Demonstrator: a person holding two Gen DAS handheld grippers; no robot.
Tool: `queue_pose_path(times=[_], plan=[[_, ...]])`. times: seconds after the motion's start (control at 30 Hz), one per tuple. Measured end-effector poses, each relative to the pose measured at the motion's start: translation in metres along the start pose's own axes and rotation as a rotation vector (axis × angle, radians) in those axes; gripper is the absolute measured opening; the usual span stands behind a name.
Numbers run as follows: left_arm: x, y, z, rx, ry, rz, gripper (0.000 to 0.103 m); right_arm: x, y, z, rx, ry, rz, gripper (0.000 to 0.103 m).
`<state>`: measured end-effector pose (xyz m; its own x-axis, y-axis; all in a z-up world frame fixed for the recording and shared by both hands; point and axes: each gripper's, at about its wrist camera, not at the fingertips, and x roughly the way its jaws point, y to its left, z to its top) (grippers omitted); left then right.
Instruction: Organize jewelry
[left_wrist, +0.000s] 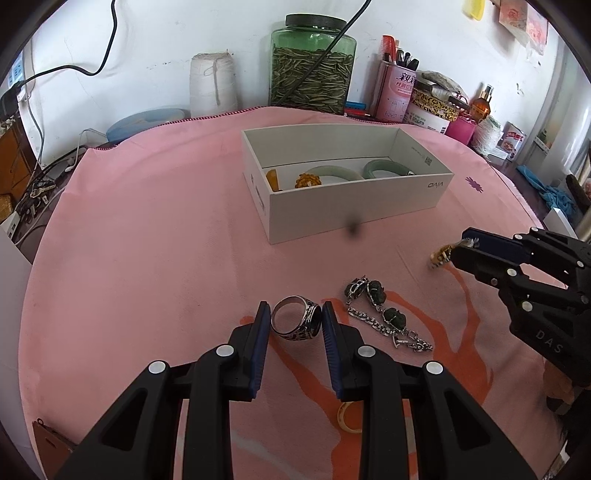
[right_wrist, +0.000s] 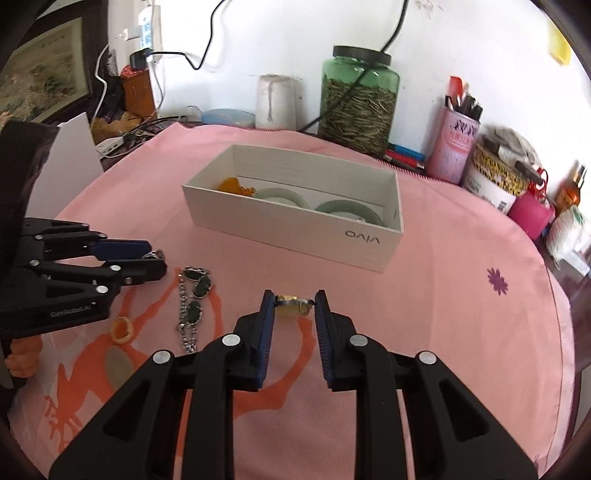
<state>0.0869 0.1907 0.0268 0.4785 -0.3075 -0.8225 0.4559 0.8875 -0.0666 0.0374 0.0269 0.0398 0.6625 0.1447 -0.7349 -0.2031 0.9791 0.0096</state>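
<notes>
My left gripper (left_wrist: 295, 314) is shut on a silver ring (left_wrist: 295, 322), just above the pink cloth. My right gripper (right_wrist: 294, 301) is shut on a small gold ring (right_wrist: 293, 303); it also shows in the left wrist view (left_wrist: 441, 254). A silver chain bracelet with dark green stones (left_wrist: 380, 314) lies on the cloth between the grippers, also in the right wrist view (right_wrist: 194, 299). A pale yellow ring (right_wrist: 122, 329) lies near the left gripper. The white open box (left_wrist: 354, 201) holds two green bangles (left_wrist: 384, 170) and orange pieces (left_wrist: 308, 181).
A green glass jar (left_wrist: 312, 66), a white thread spool (left_wrist: 213, 83), a pink pen cup (left_wrist: 395, 92) and tins stand along the wall behind the pink cloth (left_wrist: 147, 240). Cables and a power strip lie off the table's left edge.
</notes>
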Motion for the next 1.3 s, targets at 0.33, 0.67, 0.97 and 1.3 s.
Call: queue_pose_path(times=[0.33,0.67,0.97,1.3], plan=[[-0.002,-0.001,0.001,0.006,-0.007,0.004,0.028,-0.013,-0.010,0.007,0.034,-0.023,0.016,0.021],[-0.002,-0.002,0.002,0.005,-0.007,0.008,0.028,-0.001,0.002,-0.002,-0.047,0.044,0.003,0.021],[0.000,0.001,0.002,-0.004,0.004,0.012,0.028,0.000,-0.017,-0.016,-0.038,0.113,0.036,0.023],[0.003,-0.003,0.001,0.014,0.009,0.014,0.028,0.010,-0.002,-0.022,-0.088,0.114,0.013,0.038]])
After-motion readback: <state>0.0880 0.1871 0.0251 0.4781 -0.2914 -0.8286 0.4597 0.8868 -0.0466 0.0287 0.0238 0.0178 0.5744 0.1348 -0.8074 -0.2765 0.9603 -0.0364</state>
